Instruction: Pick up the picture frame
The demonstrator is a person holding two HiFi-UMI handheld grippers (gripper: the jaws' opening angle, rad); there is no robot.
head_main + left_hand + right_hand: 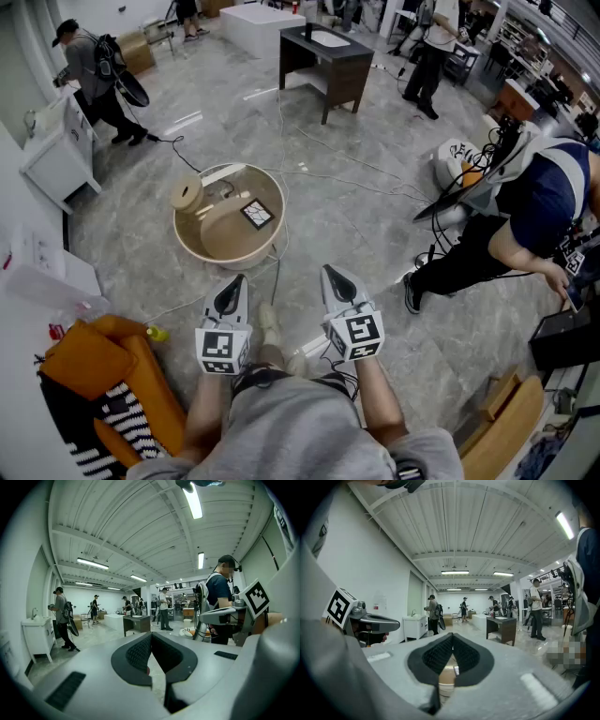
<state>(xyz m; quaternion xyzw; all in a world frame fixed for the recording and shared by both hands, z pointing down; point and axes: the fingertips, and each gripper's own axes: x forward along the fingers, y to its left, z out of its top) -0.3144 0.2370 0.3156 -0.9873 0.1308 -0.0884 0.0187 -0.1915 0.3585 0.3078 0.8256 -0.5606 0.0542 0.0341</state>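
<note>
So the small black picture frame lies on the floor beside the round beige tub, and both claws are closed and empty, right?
No: the head view shows the small black picture frame inside the round beige tub, not on the floor beside it. The left claw and right claw are closed and empty.

A small square picture frame [257, 214] with a thin black border and a pale picture marked with dark lines sits inside a round beige plastic tub [225, 262], toward its right side. Its face turns upward and its corners are skewed like a diamond. Whether it lies flat or leans on the wall is unclear. It lies well beyond the fingers of the left gripper [233, 281] and the right gripper [336, 274], nearer the left one's.
</note>
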